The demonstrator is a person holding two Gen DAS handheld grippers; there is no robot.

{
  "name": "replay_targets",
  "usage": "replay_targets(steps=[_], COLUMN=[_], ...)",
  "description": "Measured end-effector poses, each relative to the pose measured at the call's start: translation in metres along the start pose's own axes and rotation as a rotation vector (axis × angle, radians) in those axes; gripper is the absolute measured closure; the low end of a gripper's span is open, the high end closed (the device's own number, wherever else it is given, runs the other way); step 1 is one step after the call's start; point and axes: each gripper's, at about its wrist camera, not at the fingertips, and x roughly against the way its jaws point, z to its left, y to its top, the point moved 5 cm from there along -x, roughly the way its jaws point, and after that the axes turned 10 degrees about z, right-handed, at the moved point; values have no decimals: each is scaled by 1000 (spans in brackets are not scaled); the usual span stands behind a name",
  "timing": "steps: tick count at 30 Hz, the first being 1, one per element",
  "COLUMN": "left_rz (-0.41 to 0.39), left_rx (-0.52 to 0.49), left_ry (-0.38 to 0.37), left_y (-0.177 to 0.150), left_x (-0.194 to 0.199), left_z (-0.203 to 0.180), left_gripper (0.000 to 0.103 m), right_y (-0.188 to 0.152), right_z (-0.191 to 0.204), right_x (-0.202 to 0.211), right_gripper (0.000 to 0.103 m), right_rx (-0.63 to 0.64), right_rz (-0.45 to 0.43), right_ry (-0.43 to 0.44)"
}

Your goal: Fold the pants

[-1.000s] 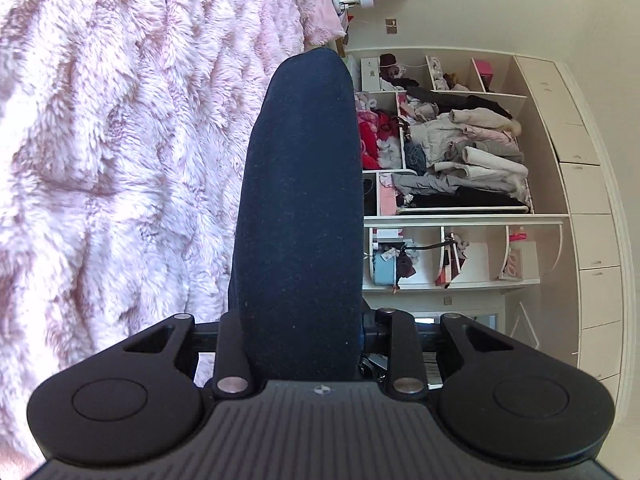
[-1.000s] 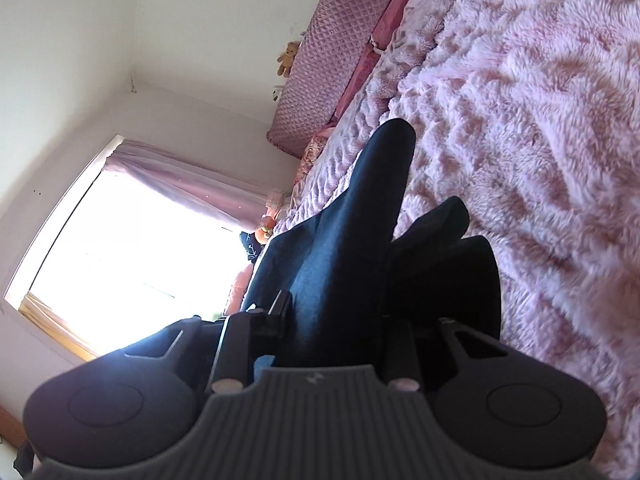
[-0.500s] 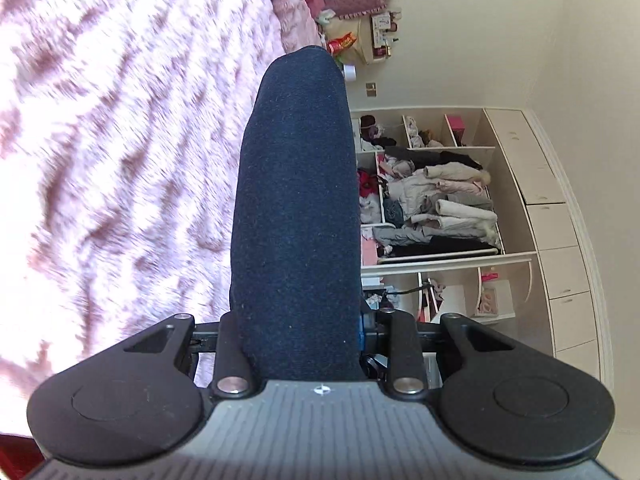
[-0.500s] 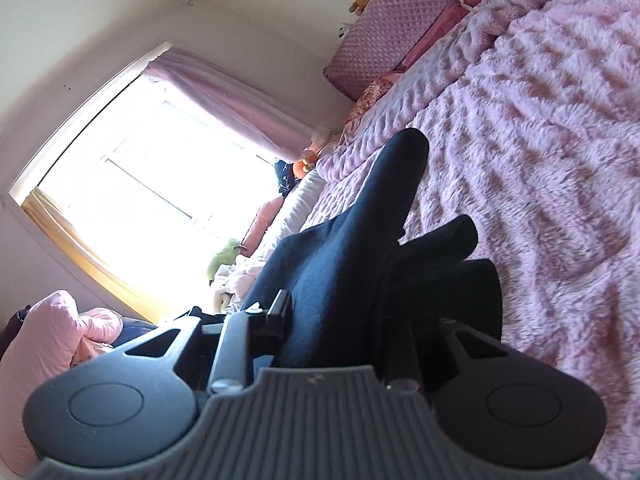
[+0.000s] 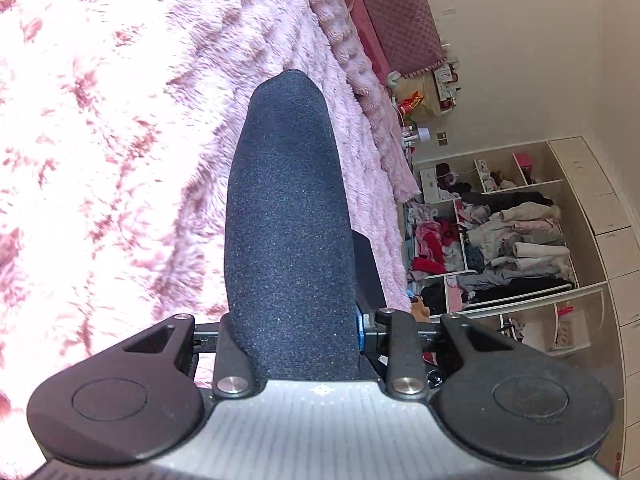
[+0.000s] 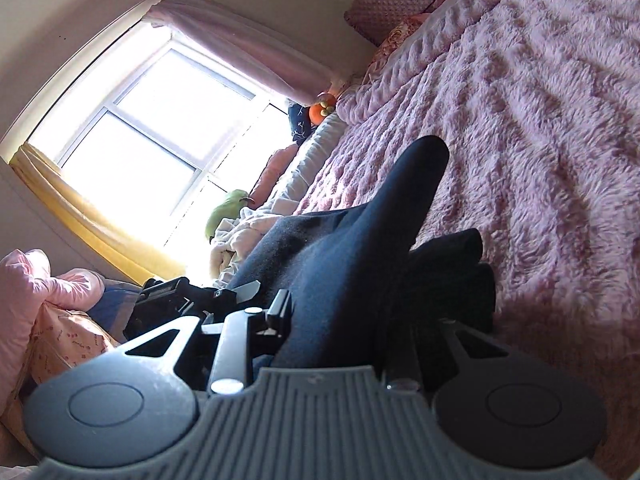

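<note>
The dark navy pants fill the middle of the left wrist view, draped over my left gripper, which is shut on them; the fingertips are hidden under the cloth. In the right wrist view the pants bunch up over my right gripper, also shut on them, with a fold hanging to the right. Both grippers hold the cloth above the pink fluffy bedspread. The left gripper's body shows at the left of the right wrist view.
The pink bedspread covers the bed. A padded headboard stands at its far end. Open shelves with piled clothes line the wall. A bright window with curtains and pillows lie beside the bed.
Both grippers have swung with the pants still gripped: the left view now shows more bed and headboard, the right view more window. The cloth hangs the same way.
</note>
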Motion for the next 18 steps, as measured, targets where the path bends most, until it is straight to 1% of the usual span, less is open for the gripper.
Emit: replay_targets(steps=[3,5,8,10,11,12,13,14,16,17,18], left_rz=[-16,-31,-48,-94,-126,-151,-165,-186,-249,-277,-302], left_rx=[52,92,152,202,208,212,221,233,261,260,255], left_ry=[-18,-23,-41,-43,-53,-89,-141,-166,-179,-180,-166], left_y=[15,22,22,19,16,13,10,8,7,6,6], left_x=[7,7,2,0,1,2,2,5,10,12,13], left_z=[24,41,73,103,113,122,130,135,137,136,132], left_gripper=[68,68,68,68,68,68,67,67,67,67,66], right_y=[-2,-5,-18,-28,-36,-42,-44,-45,-44,-45,-44], right_z=[-6,-13,-31,-50,-59,-70,-76,-81,-88,-91,-95], right_x=[-31,-46,-66,-80,-83,-84,-83,-79,-71,-63,-58], right_gripper=[76,76,74,74,75,79,79,79,74,73,72], right_rx=[1,-22,-87,-182,-238,-289,-314,-343,-400,-429,-444], right_rz=[-1,4,14,57,90,115,125,135,154,159,166], right_ry=[11,25,51,52,59,68,81,102,136,147,149])
